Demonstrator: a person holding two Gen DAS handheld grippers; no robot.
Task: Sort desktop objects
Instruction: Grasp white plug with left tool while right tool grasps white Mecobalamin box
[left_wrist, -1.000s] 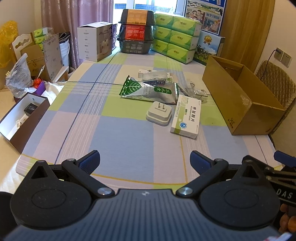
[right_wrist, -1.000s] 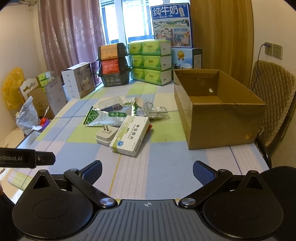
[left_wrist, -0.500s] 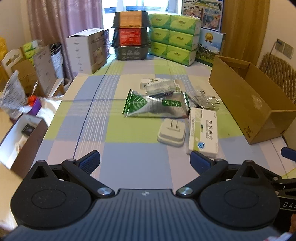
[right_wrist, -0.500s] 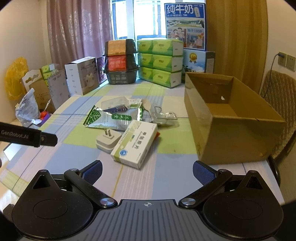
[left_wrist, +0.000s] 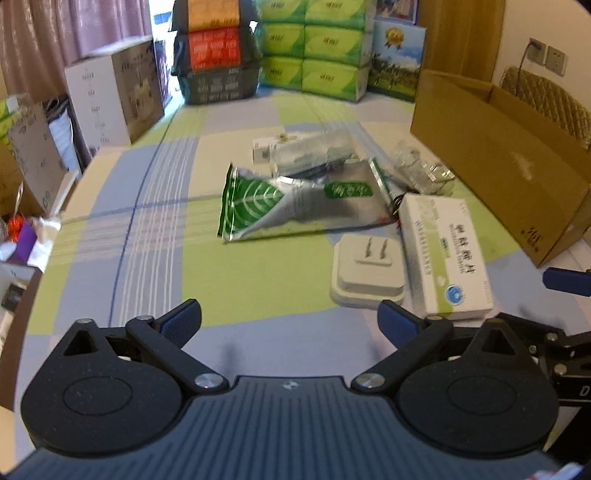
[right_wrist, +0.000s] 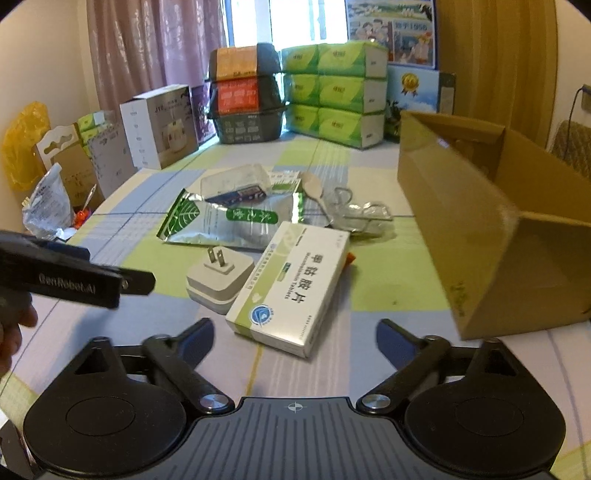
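Right wrist view is showing the right gripper (right_wrist: 295, 332) gaping wide and empty, hovering just short of the medicine box (right_wrist: 291, 288), which is lying flat mid-desk, touching the plug adapter (right_wrist: 219, 278). The left gripper (left_wrist: 290, 319) is likewise spread and holding nothing. Light, stiff cardboard; pinching across its long sides looks safest.
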